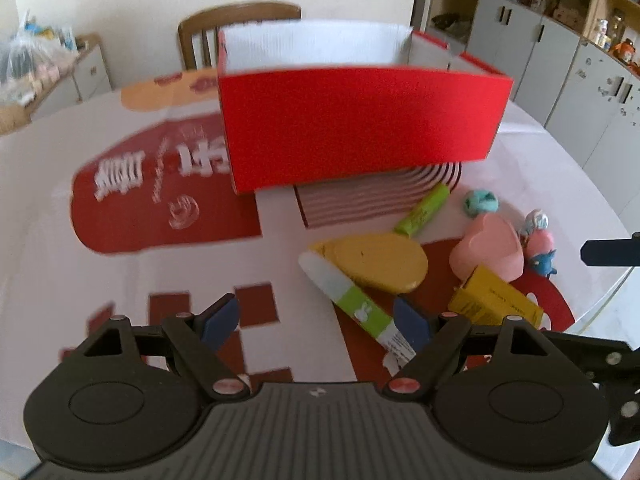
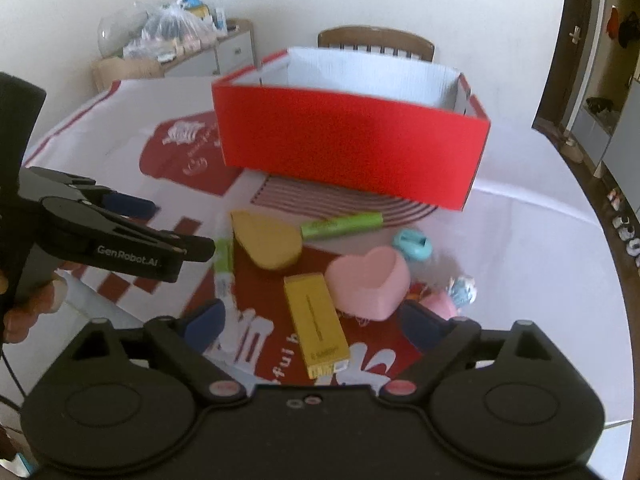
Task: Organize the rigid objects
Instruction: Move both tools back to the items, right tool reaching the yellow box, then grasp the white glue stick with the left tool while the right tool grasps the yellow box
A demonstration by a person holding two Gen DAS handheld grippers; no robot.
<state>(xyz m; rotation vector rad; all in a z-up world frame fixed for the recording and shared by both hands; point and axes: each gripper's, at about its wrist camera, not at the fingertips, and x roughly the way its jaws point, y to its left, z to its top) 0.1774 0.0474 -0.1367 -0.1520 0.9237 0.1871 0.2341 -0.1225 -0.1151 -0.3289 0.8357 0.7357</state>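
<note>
An open red box [image 1: 360,120] [image 2: 352,144] with a white inside stands at the back of the table. In front of it lie a yellow rounded wedge [image 1: 372,262] [image 2: 268,244], a white-and-green tube [image 1: 348,300] [image 2: 224,260], a green marker [image 1: 422,210] [image 2: 340,226], a pink heart-shaped cup [image 1: 488,252] [image 2: 368,280] and a yellow carton [image 1: 494,298] [image 2: 316,320]. My left gripper [image 1: 318,320] is open, the tube's lower end beside its right finger. My right gripper [image 2: 312,324] is open above the yellow carton, which shows between its fingers, untouched.
A teal round piece [image 2: 412,244] and a small figurine [image 2: 460,292] sit right of the pink cup. A wooden chair [image 1: 240,20] stands behind the box. Grey cabinets [image 1: 560,60] line the right. A hand [image 2: 24,308] holds the left gripper's handle.
</note>
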